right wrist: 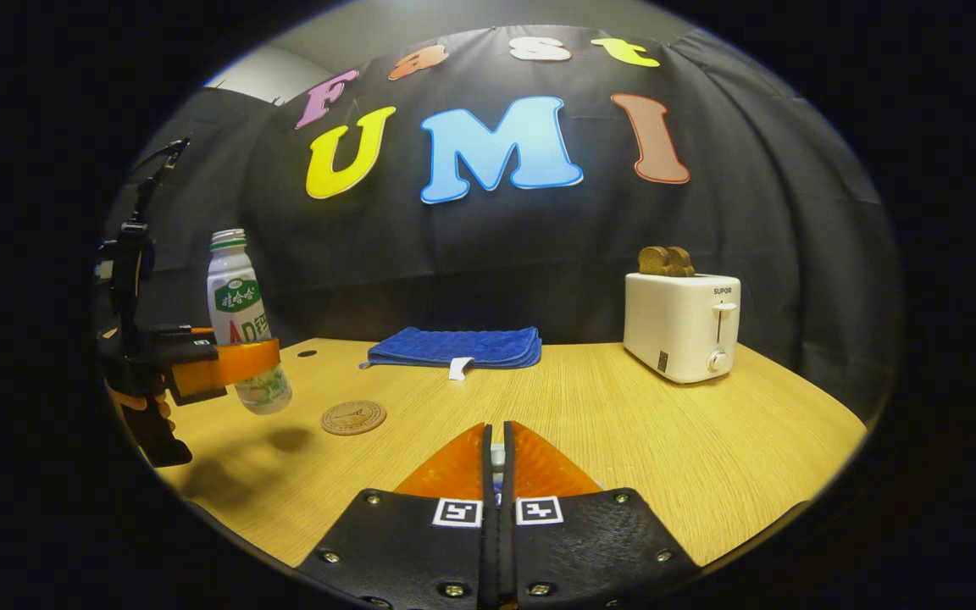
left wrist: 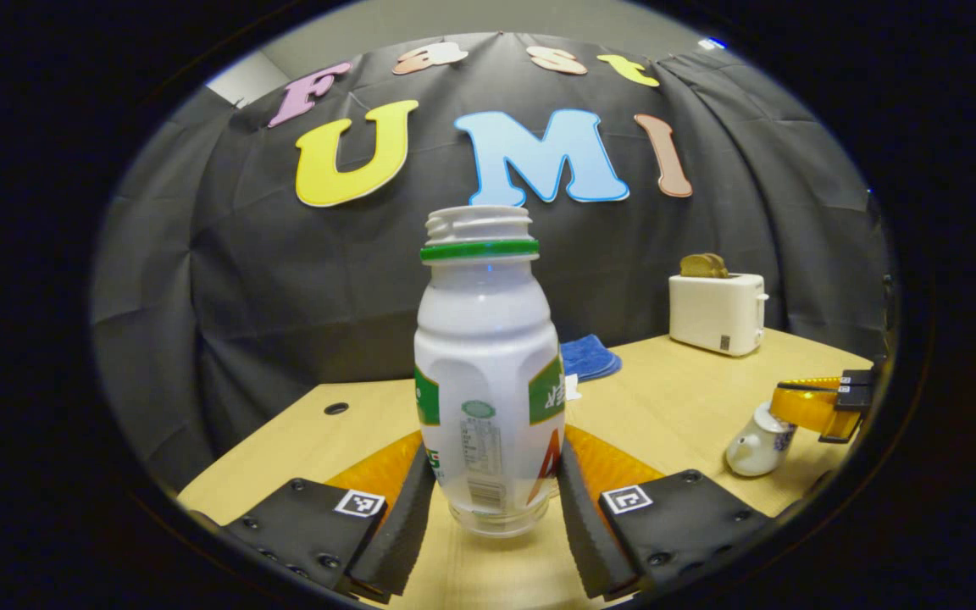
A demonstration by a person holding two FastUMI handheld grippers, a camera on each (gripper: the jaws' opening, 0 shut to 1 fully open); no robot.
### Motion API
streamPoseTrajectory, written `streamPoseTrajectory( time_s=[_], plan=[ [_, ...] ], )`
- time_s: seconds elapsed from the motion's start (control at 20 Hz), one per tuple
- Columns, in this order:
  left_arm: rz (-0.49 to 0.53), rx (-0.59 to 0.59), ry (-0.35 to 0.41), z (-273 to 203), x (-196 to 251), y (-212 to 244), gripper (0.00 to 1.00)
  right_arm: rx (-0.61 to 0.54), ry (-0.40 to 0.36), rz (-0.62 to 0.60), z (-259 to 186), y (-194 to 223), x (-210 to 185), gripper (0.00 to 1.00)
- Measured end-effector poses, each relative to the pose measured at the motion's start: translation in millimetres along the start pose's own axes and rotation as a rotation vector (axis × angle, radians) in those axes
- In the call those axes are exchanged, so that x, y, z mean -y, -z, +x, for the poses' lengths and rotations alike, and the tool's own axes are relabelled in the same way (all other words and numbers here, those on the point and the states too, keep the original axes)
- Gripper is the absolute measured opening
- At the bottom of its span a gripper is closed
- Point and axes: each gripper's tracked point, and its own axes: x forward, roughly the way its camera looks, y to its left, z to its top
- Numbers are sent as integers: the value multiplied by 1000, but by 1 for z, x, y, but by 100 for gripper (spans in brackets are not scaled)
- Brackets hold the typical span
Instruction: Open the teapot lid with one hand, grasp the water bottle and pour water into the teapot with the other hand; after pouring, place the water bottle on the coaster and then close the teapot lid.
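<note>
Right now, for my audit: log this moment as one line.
left gripper: shut on water bottle, lifted, upright, uncapped | right gripper: shut, at teapot | coaster: bare

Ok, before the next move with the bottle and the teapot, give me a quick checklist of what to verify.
1. Grip: left gripper has both fingers pressed on the water bottle: ok.
2. Bottle mouth uncapped: ok.
3. Bottle upright and lifted off the table: ok.
4. Teapot lid off: right gripper is closed and sits at the top of the teapot, but whether the lid is lifted: cannot tell.
5. Coaster bare, ready for the bottle: ok.
6. Water left in the bottle: cannot tell.
</note>
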Motion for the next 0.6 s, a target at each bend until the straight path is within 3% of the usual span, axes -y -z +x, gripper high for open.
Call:
streamPoseTrajectory(
  time_s=[0.2, 0.35, 0.4, 0.45, 0.5, 0.55, 0.6],
  plan=[
    [-8, -10, 5, 15, 0, -3, 82, 8, 3, -8, -3, 1, -2, 2],
    [-18, -22, 17, 30, 2, -4, 78, 20, 49, -54, -2, -1, 9, 13],
    [-21, -26, 26, 34, 4, -1, 73, 23, 66, -69, -2, -2, 13, 35],
    [-22, -31, 37, 38, 8, 1, 82, 26, 55, -60, -3, -2, 10, 47],
    [-19, -39, 44, 43, 12, 3, 78, 29, 26, -34, -3, -2, 4, 69],
    [-16, -49, 50, 47, 15, 7, 73, 33, 11, -16, -6, -4, -1, 70],
    [-16, -57, 56, 51, 18, 12, 73, 42, 2, -10, -7, -7, -3, 86]
  ],
)
